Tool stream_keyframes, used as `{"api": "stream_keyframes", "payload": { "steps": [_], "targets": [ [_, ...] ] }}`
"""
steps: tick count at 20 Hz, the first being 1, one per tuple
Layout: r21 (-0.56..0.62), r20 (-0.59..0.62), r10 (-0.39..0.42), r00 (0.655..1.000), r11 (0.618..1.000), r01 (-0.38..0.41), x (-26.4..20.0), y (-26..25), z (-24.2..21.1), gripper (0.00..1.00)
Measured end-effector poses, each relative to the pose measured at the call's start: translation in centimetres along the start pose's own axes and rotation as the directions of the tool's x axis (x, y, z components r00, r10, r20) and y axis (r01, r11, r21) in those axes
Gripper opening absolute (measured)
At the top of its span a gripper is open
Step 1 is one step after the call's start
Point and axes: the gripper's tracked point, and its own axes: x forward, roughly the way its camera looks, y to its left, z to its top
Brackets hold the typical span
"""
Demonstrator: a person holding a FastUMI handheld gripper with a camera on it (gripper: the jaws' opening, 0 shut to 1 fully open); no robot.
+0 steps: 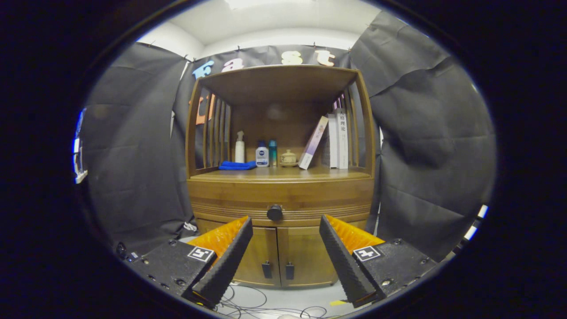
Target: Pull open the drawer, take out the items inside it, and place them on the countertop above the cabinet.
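Wooden and honey-toned, a cabinet (281, 190) stands against the booth's black cloth wall, its drawer (281, 200) fully closed, with a round dark knob (274, 212) at the front centre. The claw (285, 230) hangs released, its two fingers spread wide and holding nothing, well short of the cabinet, with the knob showing between their tips. On the tabletop (283, 173) above the drawer sit a folded blue cloth (237, 165), a pump bottle (239, 148), two smaller bottles (262, 155), a small lidded pot (288, 157) and several books (336, 139), one leaning. Two lower doors (283, 254) are closed. Cables trail across the floor (283, 301).
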Motion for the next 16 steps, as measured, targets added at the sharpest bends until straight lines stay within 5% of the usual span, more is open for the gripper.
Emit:
{"api": "stream_keyframes", "payload": {
  "steps": [16],
  "targets": [
    [-0.056,-0.019,0.025,1.0,0.998,-0.026,9.4,2.8,-2.7,0.99]
  ]
}}
